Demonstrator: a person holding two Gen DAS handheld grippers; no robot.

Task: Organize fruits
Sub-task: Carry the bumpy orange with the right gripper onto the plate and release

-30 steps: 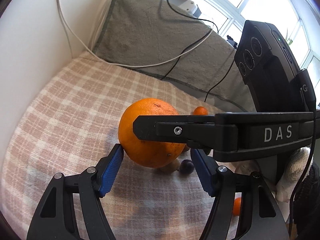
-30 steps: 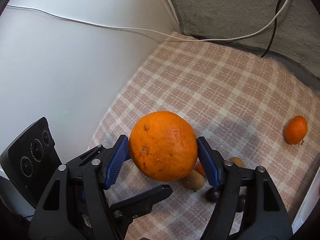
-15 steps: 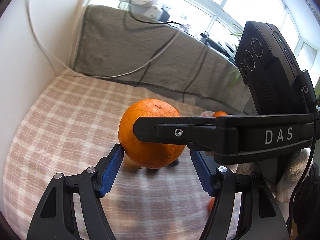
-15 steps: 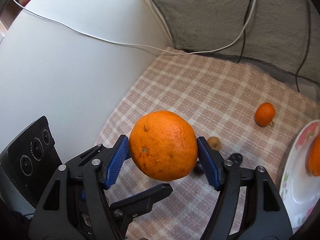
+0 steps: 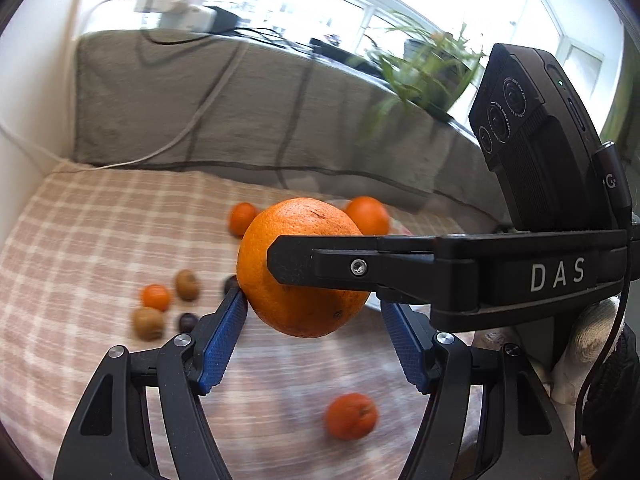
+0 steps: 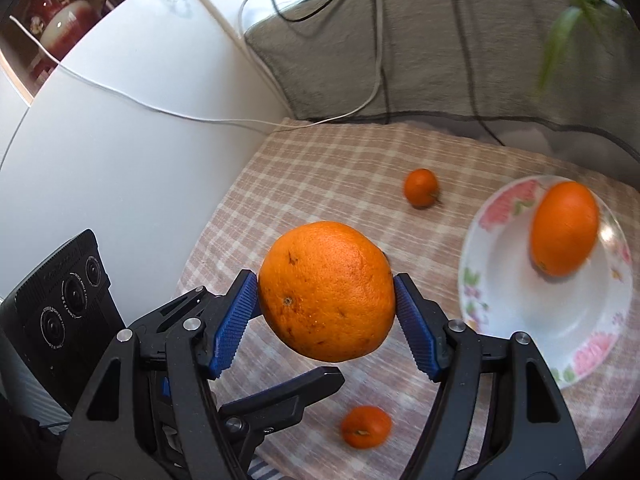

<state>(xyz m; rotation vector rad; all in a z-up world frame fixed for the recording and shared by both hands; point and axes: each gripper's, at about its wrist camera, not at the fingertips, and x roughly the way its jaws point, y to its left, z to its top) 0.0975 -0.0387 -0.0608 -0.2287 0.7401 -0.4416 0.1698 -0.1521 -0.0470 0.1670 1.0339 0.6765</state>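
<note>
My right gripper (image 6: 326, 304) is shut on a large orange (image 6: 326, 290) and holds it in the air above the checked cloth. The same orange (image 5: 298, 268) fills the middle of the left wrist view, with the right gripper's black finger crossing in front of it. My left gripper (image 5: 314, 332) is open, its blue pads (image 5: 222, 340) on either side of the orange without pressing it. A white flowered plate (image 6: 516, 308) lies to the right with a second large orange (image 6: 564, 228) on it.
Small mandarins (image 6: 420, 188) (image 6: 365, 426) (image 5: 156, 296), brown kiwis (image 5: 149, 322) (image 5: 187, 284) and a dark plum (image 5: 187, 321) lie on the cloth. A white wall stands at left. A grey covered ledge (image 6: 440, 52) with cables and a plant runs along the back.
Both grippers have risen and swung right with the orange held. The plate with the second orange has come fully into the right wrist view, and the small fruits now lie to the left.
</note>
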